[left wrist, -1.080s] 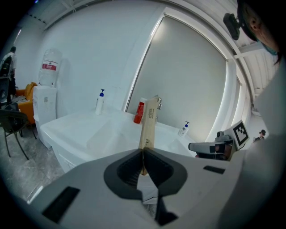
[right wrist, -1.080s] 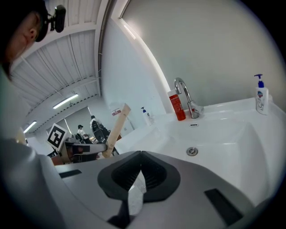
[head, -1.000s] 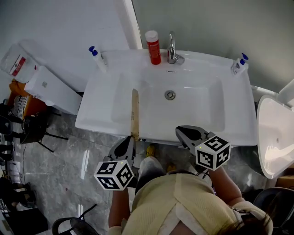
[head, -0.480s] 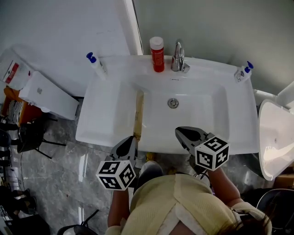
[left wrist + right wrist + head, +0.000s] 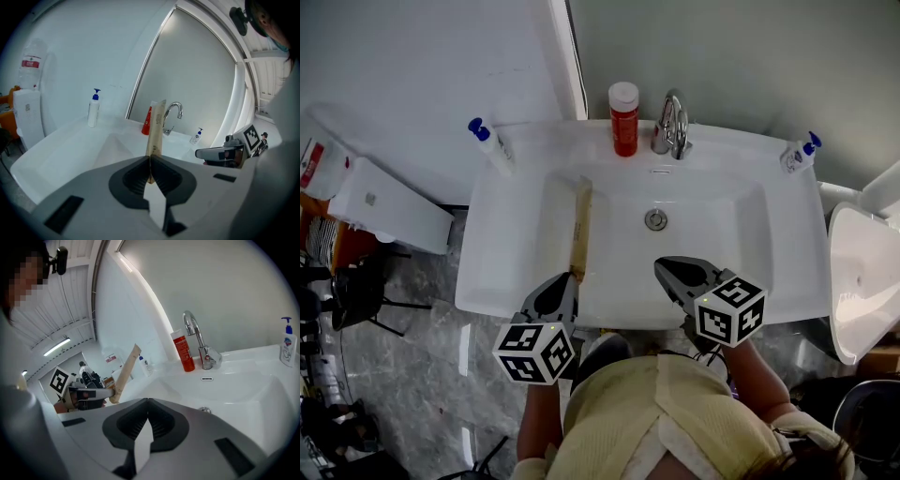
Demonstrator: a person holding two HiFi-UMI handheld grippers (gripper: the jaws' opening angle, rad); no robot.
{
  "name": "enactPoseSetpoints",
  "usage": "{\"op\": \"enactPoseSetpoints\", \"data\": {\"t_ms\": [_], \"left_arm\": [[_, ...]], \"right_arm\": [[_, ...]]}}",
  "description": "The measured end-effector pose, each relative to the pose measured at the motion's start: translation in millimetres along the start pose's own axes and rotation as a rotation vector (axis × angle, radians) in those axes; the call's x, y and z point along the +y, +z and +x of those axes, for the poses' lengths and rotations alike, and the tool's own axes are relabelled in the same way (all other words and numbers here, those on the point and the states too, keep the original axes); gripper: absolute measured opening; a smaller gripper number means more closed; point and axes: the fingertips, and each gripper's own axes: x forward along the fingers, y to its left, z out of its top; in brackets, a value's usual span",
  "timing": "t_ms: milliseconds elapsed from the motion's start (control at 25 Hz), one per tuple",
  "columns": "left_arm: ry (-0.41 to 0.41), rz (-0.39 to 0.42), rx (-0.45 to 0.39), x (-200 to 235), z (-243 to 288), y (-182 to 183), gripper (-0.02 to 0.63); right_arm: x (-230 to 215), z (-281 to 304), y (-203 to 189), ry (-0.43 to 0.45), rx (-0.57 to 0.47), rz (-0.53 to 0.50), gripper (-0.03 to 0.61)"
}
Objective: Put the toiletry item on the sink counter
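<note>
While the long, flat tan cardboard carton [image 5: 579, 230] is gripped at its near end, it juts out toward 12 o'clock and tilts upward. It hangs above the left slope of the basin, not touching the white ceramic sink counter [image 5: 504, 234]. The left gripper [image 5: 571, 277] has its jaws pressed together on that end; its own view shows the carton [image 5: 156, 126] pinched between the pads and rising toward the tap. The right gripper [image 5: 660, 266] is closed with nothing between its jaws and hovers over the front rim at about 3 o'clock of the left one.

Judgement: the carry is nearly done and the set-down remains. The flat left shelf at about 10 o'clock of the carton looks like the best landing spot. Lower the far end first, lay the carton flat, and part the jaws only once its full length rests. Keep off the sloped basin edge, where it would likely slide.

Also noted: a white pump bottle with a blue top [image 5: 490, 145] at the far-left corner, and a red bottle with a white cap [image 5: 623, 119] just beside the chrome tap [image 5: 673, 124].
</note>
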Motion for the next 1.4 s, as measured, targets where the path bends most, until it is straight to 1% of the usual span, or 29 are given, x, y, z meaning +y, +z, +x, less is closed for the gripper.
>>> {"op": "enactPoseSetpoints", "data": {"t_ms": [360, 920, 1040, 1280, 1400], "left_arm": [[-0.022, 0.022, 0.026, 28.9, 25.7, 24.4, 0.046], [-0.069, 0.071, 0.084, 65.3, 62.2, 47.5, 0.046], [-0.07, 0.101, 0.095, 71.3, 70.9, 52.9, 0.046], [-0.053, 0.192, 0.127, 82.0, 86.4, 59.5, 0.046], [-0.05, 0.217, 0.146, 90.5, 94.3, 61.0, 0.046]], "right_arm": [[-4.7, 30.5, 18.9, -0.03, 0.004, 0.006, 0.025], [-12.4, 74.6, 32.1, -0.074, 0.025, 0.028, 0.025], [-14.2, 81.1, 31.6, -0.082, 0.029, 0.039, 0.025], [-19.5, 89.2, 32.7, -0.104, 0.034, 0.057, 0.025], [-20.7, 92.8, 33.7, -0.111, 0.031, 0.064, 0.025]]}}
